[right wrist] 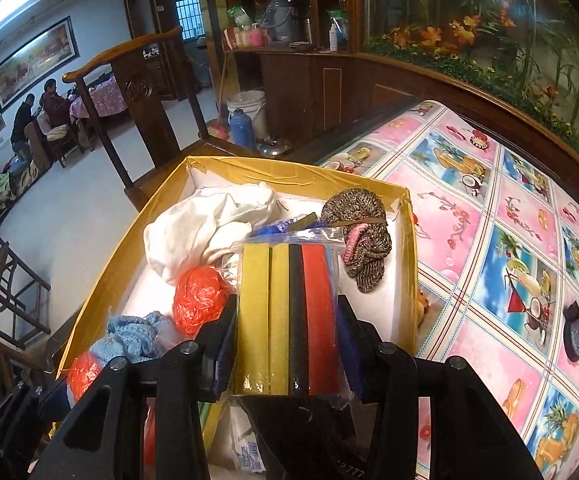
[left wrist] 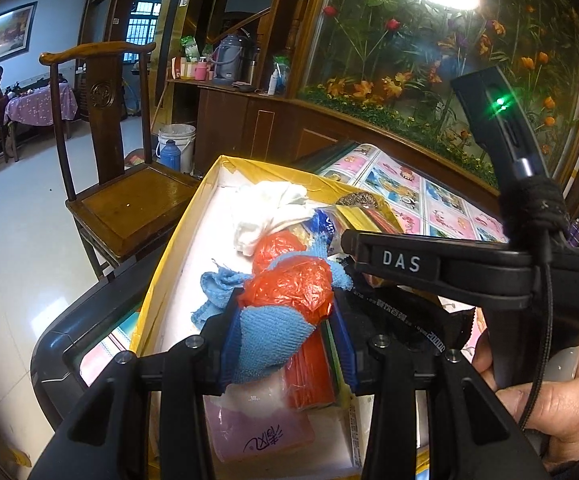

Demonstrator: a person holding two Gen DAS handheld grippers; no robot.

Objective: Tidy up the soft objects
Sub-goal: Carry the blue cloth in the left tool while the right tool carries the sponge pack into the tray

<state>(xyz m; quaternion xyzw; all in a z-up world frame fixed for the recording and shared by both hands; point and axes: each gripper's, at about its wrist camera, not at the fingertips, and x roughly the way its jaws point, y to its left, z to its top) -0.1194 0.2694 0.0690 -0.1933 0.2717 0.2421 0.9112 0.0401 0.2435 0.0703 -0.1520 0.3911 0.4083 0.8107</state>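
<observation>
The left gripper [left wrist: 285, 320] is clamped on a blue cloth [left wrist: 265, 336] and an orange plastic bag [left wrist: 289, 286] above the yellow box [left wrist: 161, 276]. The right gripper [right wrist: 285, 344] grips a clear pack of coloured sponges [right wrist: 285, 320] over that box.

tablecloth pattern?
Tablecloth: pink and blue squares with fruit and drink pictures; right wrist view shows it best.

Soft cloth, crinkled plastic in a cardboard box [right wrist: 407, 216]

Blue terry cloth [left wrist: 265, 340] looks nubby; orange plastic bag [left wrist: 289, 288] glossy (wrinkled); tablecloth [right wrist: 489, 216] slick.
</observation>
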